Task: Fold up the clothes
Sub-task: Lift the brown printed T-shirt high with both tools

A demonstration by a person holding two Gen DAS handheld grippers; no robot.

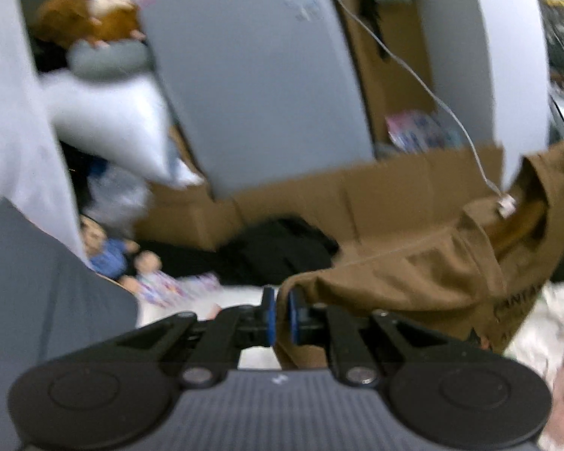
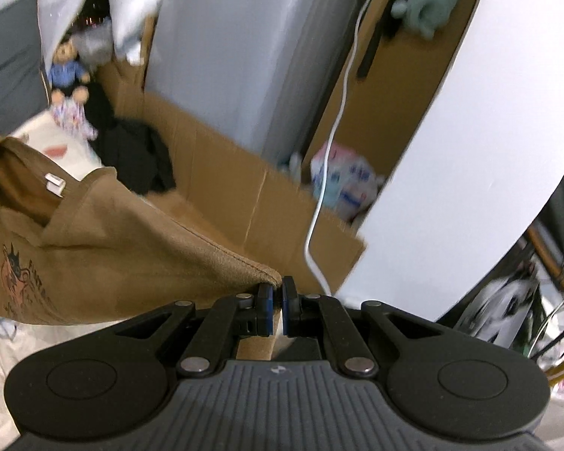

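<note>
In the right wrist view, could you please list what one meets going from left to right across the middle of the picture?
Brown T-shirt → black clothing → cardboard box → white cable → patterned plastic pack → curved white panel.

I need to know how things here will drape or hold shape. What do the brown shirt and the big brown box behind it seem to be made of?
Brown shirt: soft knit cloth, probably cotton, matte; it sags and wrinkles between the left claw and right claw, with stitched hems. Big brown box: corrugated cardboard by its look, matte, with flat stiff panels and straight crease lines.
</note>
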